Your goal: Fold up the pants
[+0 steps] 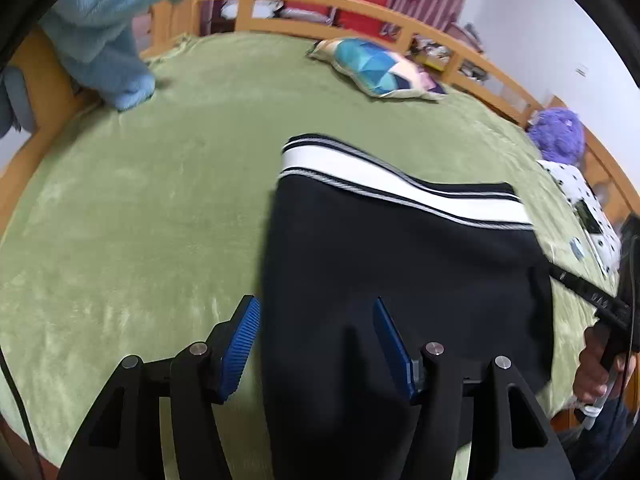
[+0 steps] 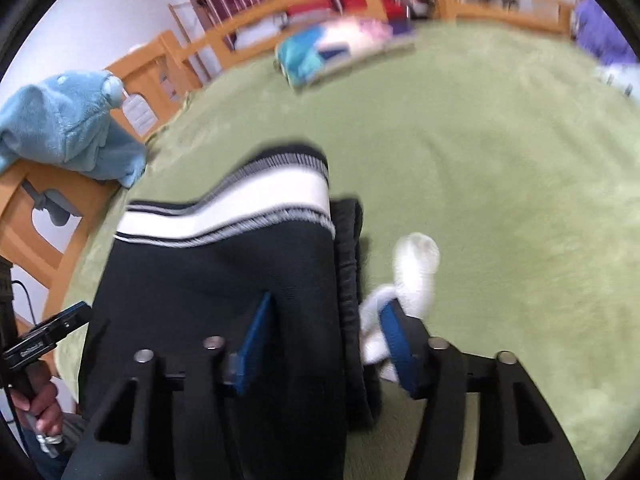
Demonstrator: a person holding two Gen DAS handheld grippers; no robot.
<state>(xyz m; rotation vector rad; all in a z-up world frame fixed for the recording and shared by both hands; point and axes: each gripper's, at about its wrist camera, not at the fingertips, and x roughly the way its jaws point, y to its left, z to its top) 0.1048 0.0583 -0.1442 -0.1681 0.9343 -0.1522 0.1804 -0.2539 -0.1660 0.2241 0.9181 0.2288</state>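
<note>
Black pants (image 1: 400,272) with a white and black striped band (image 1: 400,188) lie on the green bed cover (image 1: 140,220). My left gripper (image 1: 316,344) is open, its blue pads either side of the pants' left edge. In the right wrist view the pants (image 2: 224,280) show their striped band (image 2: 240,208) and a white drawstring (image 2: 416,276). My right gripper (image 2: 328,340) is open over the pants' right edge, its right pad by the drawstring. Each view shows the other gripper at its edge.
A light blue plush blanket (image 1: 112,28) hangs at the bed's far left corner. A colourful pillow (image 1: 380,68) lies near the wooden rail (image 1: 360,4). A purple plush toy (image 1: 560,136) and a spotted cloth (image 1: 588,208) sit at the right.
</note>
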